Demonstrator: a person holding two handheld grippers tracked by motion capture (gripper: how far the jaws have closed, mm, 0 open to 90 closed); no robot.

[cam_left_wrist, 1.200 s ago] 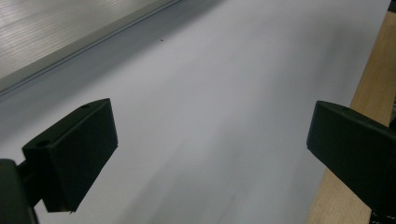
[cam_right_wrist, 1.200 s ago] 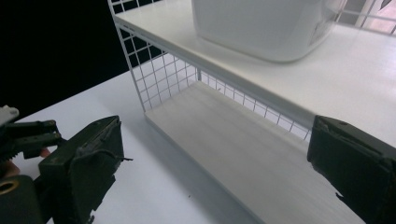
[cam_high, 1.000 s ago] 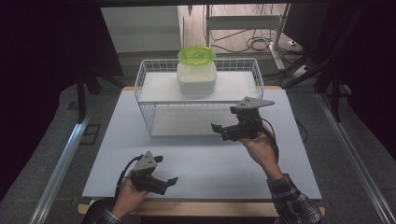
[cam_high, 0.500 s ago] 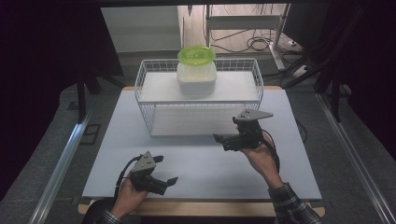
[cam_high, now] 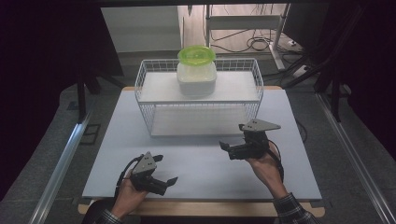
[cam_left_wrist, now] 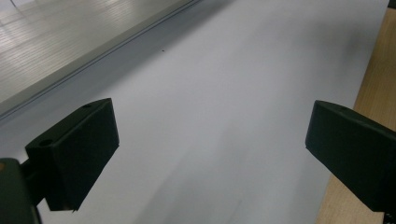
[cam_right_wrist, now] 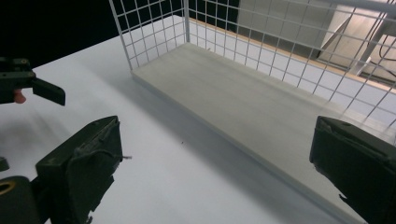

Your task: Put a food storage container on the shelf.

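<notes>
A white wire rack (cam_high: 144, 100) stands at the back of the white table (cam_high: 205, 172). A translucent tub with a green lid (cam_high: 196, 70) sits on its upper board. My left gripper (cam_high: 166, 169) is low over the table near the front edge, open and empty; its jaws (cam_left_wrist: 210, 154) frame bare white surface. My right gripper (cam_high: 227, 150) hovers in front of the rack's right half, pointing left, open and empty. In the right gripper view the wide-apart jaws (cam_right_wrist: 215, 172) face the rack's lower board (cam_right_wrist: 243, 98) and wire wall (cam_right_wrist: 154, 28).
The table's wooden rim (cam_left_wrist: 378, 79) runs close beside the left gripper. The left gripper (cam_right_wrist: 28, 86) appears at the left edge of the right gripper view. Grey floor and metal rails (cam_high: 60, 158) flank the table. Cables (cam_high: 261, 44) lie behind the rack.
My right gripper has drawn back from the rack toward the near edge and dropped lower. The left gripper has hardly moved. Both stay open.
</notes>
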